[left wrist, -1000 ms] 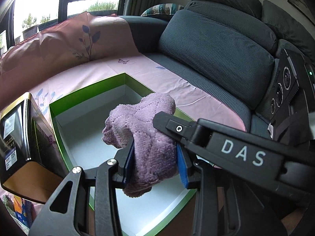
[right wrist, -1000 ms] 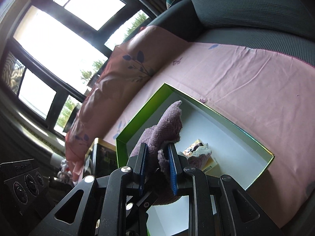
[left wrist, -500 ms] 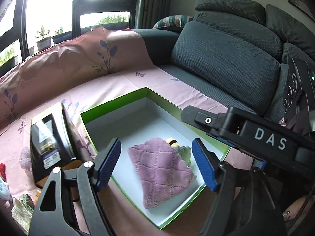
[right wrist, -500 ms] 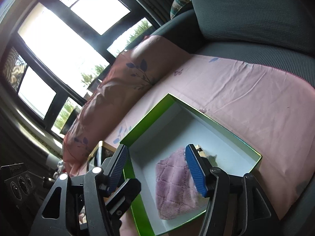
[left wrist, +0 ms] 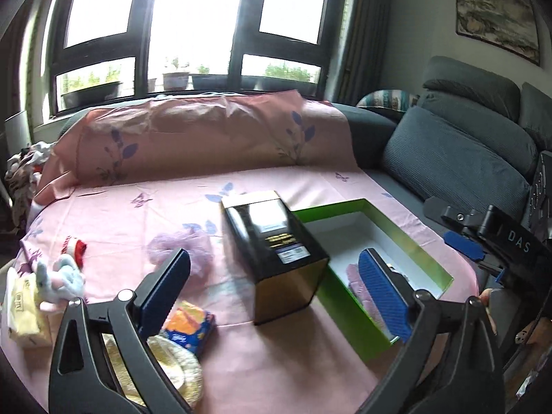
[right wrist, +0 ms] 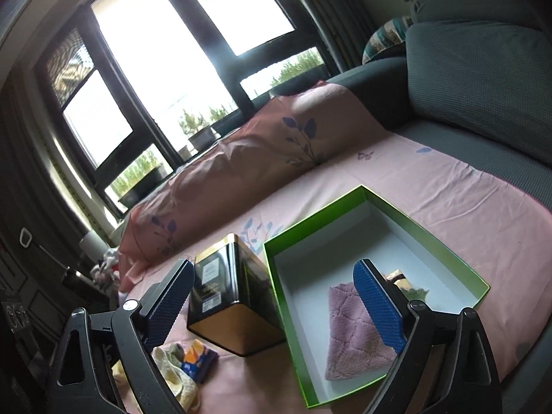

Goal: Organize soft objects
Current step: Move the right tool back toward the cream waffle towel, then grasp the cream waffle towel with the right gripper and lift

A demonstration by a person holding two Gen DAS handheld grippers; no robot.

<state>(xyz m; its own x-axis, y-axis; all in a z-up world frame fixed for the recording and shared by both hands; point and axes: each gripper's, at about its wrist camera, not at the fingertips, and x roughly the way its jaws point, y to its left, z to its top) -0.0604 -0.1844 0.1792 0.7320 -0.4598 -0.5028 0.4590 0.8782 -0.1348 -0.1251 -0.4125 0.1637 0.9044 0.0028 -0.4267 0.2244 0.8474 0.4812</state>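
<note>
A purple quilted cloth (right wrist: 352, 334) lies flat inside the green-rimmed white box (right wrist: 310, 220), next to a small wrapped item (right wrist: 396, 276). The cloth (left wrist: 358, 286) and the box (left wrist: 331, 208) also show in the left wrist view. My left gripper (left wrist: 276, 296) is open and empty, raised above the pink sheet. My right gripper (right wrist: 276, 310) is open and empty above the box's near side. Loose soft things lie at the left: a lilac fluffy piece (left wrist: 183, 245), a pale blue plush toy (left wrist: 62, 283), a red and white item (left wrist: 74, 246) and a cream knit piece (left wrist: 172, 365).
A black and gold tin (left wrist: 276, 258) stands just left of the box; it also shows in the right wrist view (right wrist: 227, 296). An orange and blue packet (left wrist: 189, 327) and a tissue pack (left wrist: 20, 314) lie at the left. Grey sofa cushions (left wrist: 455, 158) stand behind.
Both grippers opened and let go of the purple cloth, which now lies in the box. Both have pulled back and up, and the left view has swung to the left.
</note>
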